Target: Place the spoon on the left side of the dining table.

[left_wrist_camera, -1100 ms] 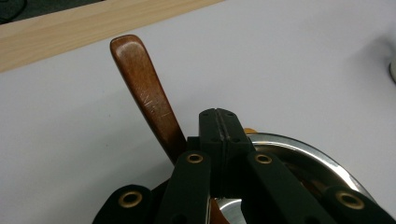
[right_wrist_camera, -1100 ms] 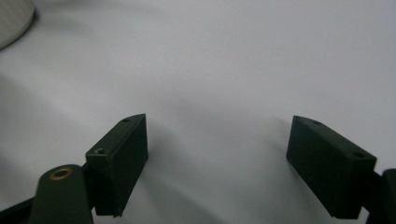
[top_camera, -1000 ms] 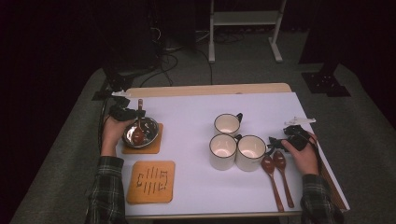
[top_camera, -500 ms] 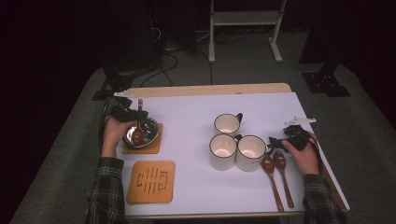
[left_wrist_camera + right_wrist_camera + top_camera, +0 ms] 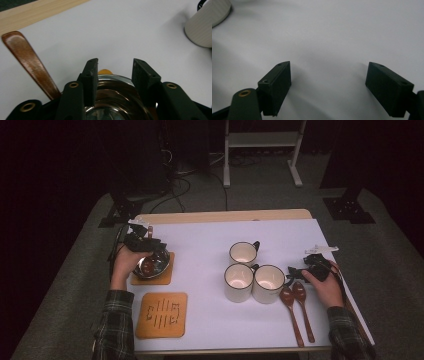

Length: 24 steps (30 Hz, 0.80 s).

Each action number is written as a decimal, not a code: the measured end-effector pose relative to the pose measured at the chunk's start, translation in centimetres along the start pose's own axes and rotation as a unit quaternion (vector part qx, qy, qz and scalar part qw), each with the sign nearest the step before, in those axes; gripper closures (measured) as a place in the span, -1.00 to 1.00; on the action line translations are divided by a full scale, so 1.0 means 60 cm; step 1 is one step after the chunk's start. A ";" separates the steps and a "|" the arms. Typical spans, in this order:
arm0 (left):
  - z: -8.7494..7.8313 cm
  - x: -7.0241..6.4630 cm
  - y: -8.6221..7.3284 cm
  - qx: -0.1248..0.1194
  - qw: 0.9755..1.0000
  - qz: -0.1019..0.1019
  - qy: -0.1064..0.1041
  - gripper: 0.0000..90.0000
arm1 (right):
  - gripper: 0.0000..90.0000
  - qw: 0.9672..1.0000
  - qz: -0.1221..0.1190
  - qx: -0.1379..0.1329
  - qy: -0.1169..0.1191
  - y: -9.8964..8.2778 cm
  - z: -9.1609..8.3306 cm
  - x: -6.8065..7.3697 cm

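So the left gripper is hovering right over the steel bowl, jaws partly apart w/ the far rim showing between them in the left gripper view. They've just been opening; pads aren't pressing on the metal, so nothing's gripped atm. The bowl is sitting on the upper cork coaster at the table's left, w/ a brown wooden spoon lying in it, handle sticking out over the far rim twd the table's back edge.

Handling, as a guess: the bowl is looking thin, stiff and light, but polished, so prob slippery under the pads. Best hold would be the rim, one jaw inside and one outside, away from the spoon handle. The spoon is loose, so tilting the bowl could be sending it sliding or rattling out. The coaster underneath isn't fixed and may be shifting w/ any push.

The right gripper is resting at the table's right side, jaws wide apart, w/ plain white surface between them, holding nothing. It's sitting just beside two more wooden spoons and near three white mugs, which are ceramic and likely heavier and breakable.

The table is carrying a smooth white sheet, wood edge showing at the back. A second coaster w/ slots is lying nearer the person. Room around is dark, grey carpet, a white stand and cables behind.
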<state>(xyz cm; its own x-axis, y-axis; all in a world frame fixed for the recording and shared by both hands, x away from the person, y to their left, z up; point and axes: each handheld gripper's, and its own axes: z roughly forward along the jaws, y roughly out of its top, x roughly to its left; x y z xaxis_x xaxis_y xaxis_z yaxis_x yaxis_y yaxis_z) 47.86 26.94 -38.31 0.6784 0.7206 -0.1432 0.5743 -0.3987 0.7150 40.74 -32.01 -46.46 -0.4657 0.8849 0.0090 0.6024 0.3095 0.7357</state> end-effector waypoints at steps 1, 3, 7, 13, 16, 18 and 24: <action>0.000 0.000 0.000 0.000 1.000 0.000 0.000 0.21 | -0.58 1.000 0.000 0.000 0.000 0.000 0.000 0.000; 0.002 -0.007 0.002 0.004 1.000 0.004 -0.006 0.17 | -0.58 1.000 0.000 0.000 0.000 0.000 0.000 0.000; 0.005 -0.017 0.005 0.013 1.000 0.010 -0.009 0.07 | -0.58 1.000 0.000 0.000 0.000 0.000 0.000 0.000; 0.007 -0.030 0.007 0.012 1.000 0.011 -0.015 -0.06 | -0.58 1.000 0.001 0.000 0.001 0.000 0.000 0.000; 0.008 -0.040 0.008 0.011 1.000 0.018 -0.018 -0.19 | -0.58 1.000 0.001 0.000 0.001 0.000 0.000 -0.001; 0.010 -0.049 0.009 0.015 0.999 0.024 -0.017 -0.21 | -0.58 1.000 0.001 0.000 0.001 0.000 0.000 -0.001; 0.014 -0.070 0.008 0.013 0.999 0.027 -0.020 -0.38 | -0.58 1.000 0.002 0.001 0.001 0.000 0.000 -0.001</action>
<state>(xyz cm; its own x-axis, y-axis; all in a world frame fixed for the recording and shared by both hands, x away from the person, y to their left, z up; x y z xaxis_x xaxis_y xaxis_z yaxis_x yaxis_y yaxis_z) 45.66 23.26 -37.93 0.7258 0.6749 -0.1333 0.5483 -0.4504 0.7046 40.76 -32.04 -46.44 -0.4650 0.8852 0.0141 0.6051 0.3062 0.7349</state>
